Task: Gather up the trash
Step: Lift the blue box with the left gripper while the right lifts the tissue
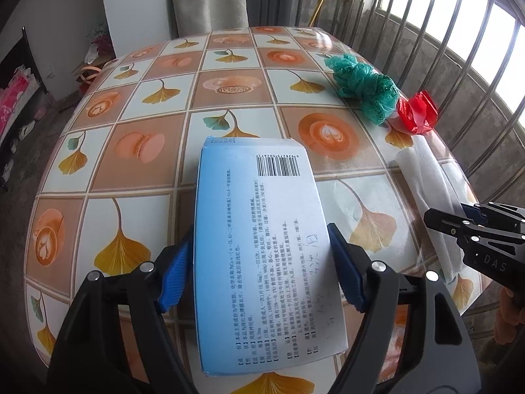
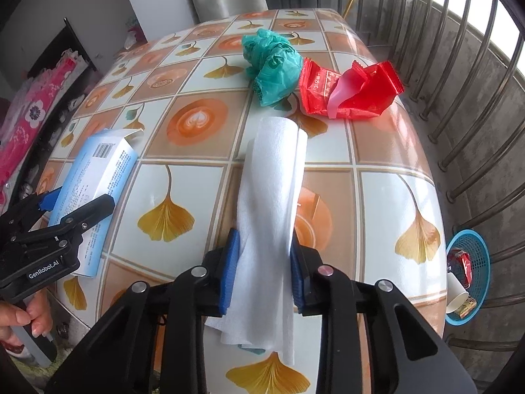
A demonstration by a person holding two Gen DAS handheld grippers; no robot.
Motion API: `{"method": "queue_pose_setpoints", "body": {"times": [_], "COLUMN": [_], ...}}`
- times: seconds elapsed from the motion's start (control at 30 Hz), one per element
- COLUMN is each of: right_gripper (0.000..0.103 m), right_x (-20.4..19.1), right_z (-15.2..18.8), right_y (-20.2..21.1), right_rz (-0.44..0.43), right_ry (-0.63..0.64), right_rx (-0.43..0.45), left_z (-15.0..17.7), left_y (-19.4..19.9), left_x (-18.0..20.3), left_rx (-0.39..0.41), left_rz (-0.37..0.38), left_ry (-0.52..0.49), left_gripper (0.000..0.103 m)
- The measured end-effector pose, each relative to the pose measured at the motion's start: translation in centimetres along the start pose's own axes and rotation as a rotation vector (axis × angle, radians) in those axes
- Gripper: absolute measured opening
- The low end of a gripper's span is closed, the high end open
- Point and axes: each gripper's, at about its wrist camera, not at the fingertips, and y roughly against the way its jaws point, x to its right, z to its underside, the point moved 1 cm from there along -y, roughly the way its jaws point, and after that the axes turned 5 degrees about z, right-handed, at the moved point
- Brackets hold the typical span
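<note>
My left gripper [image 1: 262,266] is shut on a light blue medicine box [image 1: 262,229], its blue pads pressing both long sides; the box also shows in the right wrist view [image 2: 98,170]. My right gripper [image 2: 262,272] is shut on a rolled white paper towel [image 2: 272,197], which lies along the table [image 2: 203,197] and also shows in the left wrist view [image 1: 430,180]. A crumpled green plastic bag [image 2: 272,65] and a red wrapper [image 2: 347,92] lie on the far side of the table, side by side.
A blue mesh waste basket [image 2: 472,275] with a paper cup and wrappers stands on the floor right of the table. Metal railing [image 2: 459,82] runs along the right. Curtains and a white wall panel stand behind the table. Pink bedding lies at far left.
</note>
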Motion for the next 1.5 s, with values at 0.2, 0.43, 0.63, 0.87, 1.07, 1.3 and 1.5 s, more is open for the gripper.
{"method": "queue_pose_setpoints", "body": {"times": [0.2, 0.43, 0.63, 0.87, 1.07, 1.3, 1.5], "right_gripper": [0.012, 0.006, 0.005, 0.005, 0.005, 0.005, 0.005], "right_x": [0.6, 1.1, 1.7, 2.2, 2.6, 3.8, 6.8], "right_z": [0.0, 0.0, -0.1, 0.0, 0.0, 0.6, 1.7], "right_y": [0.0, 0.4, 0.9, 1.4, 2.3, 4.4, 7.6], "right_rz": [-0.020, -0.063, -0.098, -0.156, -0.193, -0.242, -0.249], "right_ry": [-0.028, -0.060, -0.084, -0.116, -0.133, -0.178, -0.260], "right_rx": [-0.004, -0.002, 0.006, 0.013, 0.035, 0.081, 0.176], "left_z": [0.0, -0.1, -0.3, -0.4, -0.5, -1.1, -2.7], "left_y": [0.3, 0.8, 1.1, 1.9, 2.9, 4.8, 6.0], "left_x": [0.5, 0.6, 0.8, 1.2, 1.7, 3.1, 7.1], "left_rx": [0.020, 0.036, 0.046, 0.067, 0.085, 0.128, 0.152], "left_rz": [-0.017, -0.021, -0.017, -0.015, -0.019, 0.032, 0.163], "left_ry": [-0.033, -0.035, -0.037, -0.041, -0.049, -0.071, -0.130], "left_gripper": [0.072, 0.071, 0.071, 0.071, 0.071, 0.071, 0.071]}}
